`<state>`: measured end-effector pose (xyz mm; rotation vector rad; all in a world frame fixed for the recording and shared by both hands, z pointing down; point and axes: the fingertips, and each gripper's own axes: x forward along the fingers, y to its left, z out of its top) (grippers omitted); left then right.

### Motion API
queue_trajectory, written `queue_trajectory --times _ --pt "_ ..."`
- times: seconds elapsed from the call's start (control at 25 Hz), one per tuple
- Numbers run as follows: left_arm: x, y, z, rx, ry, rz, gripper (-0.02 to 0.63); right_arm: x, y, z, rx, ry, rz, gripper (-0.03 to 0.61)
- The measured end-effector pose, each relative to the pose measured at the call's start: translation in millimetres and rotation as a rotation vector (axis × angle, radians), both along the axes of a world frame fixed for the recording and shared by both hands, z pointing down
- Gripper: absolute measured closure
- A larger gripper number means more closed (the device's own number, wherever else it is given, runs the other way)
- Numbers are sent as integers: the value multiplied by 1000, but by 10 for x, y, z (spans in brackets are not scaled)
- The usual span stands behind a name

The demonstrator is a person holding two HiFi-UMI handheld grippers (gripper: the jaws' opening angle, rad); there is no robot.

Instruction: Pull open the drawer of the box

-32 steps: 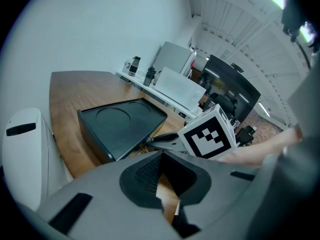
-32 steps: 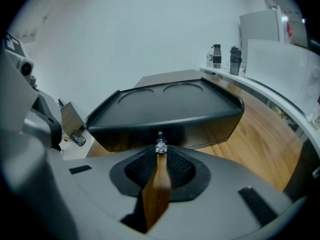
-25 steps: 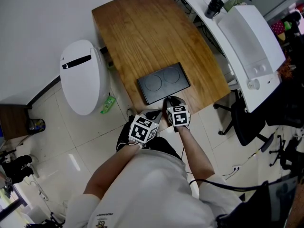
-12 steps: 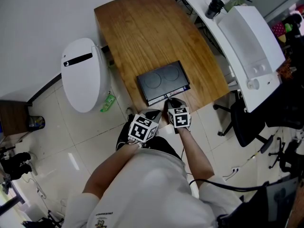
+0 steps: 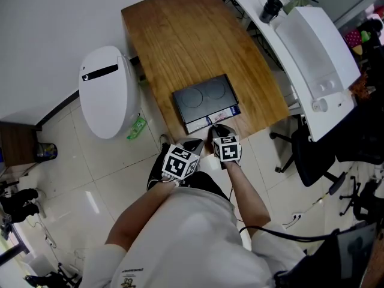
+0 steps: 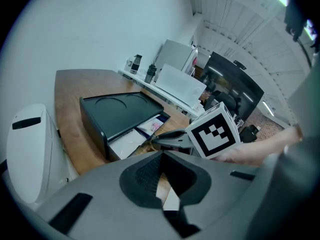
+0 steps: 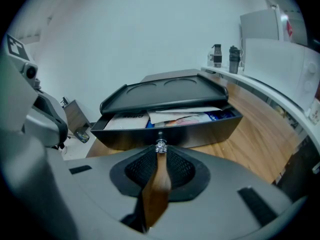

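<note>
Pinching together on the small metal knob (image 7: 160,146), the jaws of my right gripper (image 7: 160,153) are clamping it at the middle of the drawer (image 7: 210,128) front. That drawer is standing partly out of the black box (image 7: 165,96), and loose papers (image 7: 182,115) are lying inside it under the box's flat top. In the head view the box (image 5: 203,96) is sitting at the near edge of the wooden table (image 5: 180,35), with its drawer (image 5: 211,117) facing me and my right gripper (image 5: 216,128) touching its front. My left gripper (image 6: 161,160) is hanging just beside the right one, short of the table's edge, with its jaws resting together on nothing. From there it is looking toward the box's left corner.
</note>
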<state>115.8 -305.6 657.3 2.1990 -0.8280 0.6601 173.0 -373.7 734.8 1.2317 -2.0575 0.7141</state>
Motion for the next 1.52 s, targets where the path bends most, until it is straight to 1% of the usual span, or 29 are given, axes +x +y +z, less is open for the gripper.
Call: queue_trajectory --times 0.2,0.52,0.96,1.12,1.32,1.52 --pt "-4 49 17 -4 -1 -7 612 29 52 20 -3 -10 6 526" --pt "-16 86 -2 4 3 -26 612 45 139 46 -12 -2 -6 526" --pt "-55 144 -25 17 12 -34 614 98 263 66 -13 13 8 526" --pt "-140 142 -54 27 20 -58 613 67 324 60 -26 20 0 526" --pt "-146 183 -56 22 34 -93 612 125 381 84 -25 26 2 526" --pt "-155 245 -79 29 41 -107 612 153 441 64 -32 38 -5 526"
